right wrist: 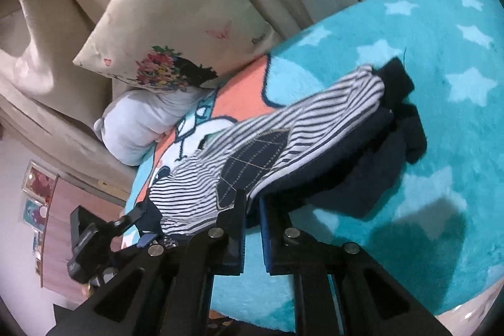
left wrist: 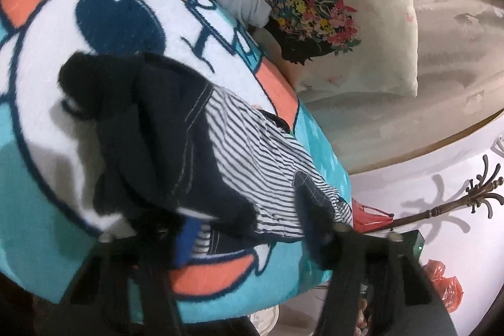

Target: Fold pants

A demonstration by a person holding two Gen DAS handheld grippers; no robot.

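While the blanket [right wrist: 441,147] fills most of both views, the pants [right wrist: 283,140] lie on it mid-frame, long axis running from lower left to upper right of the right view. Right gripper [right wrist: 252,210] is clamped on their near edge; left gripper [left wrist: 249,229] holds the other end, jaws part hidden, seemingly shut.

Navy-and-white striped pants [right wrist: 267,128] with navy patch; teal blanket [right wrist: 441,178], pale stars; floral cream pillow [left wrist: 334,11].
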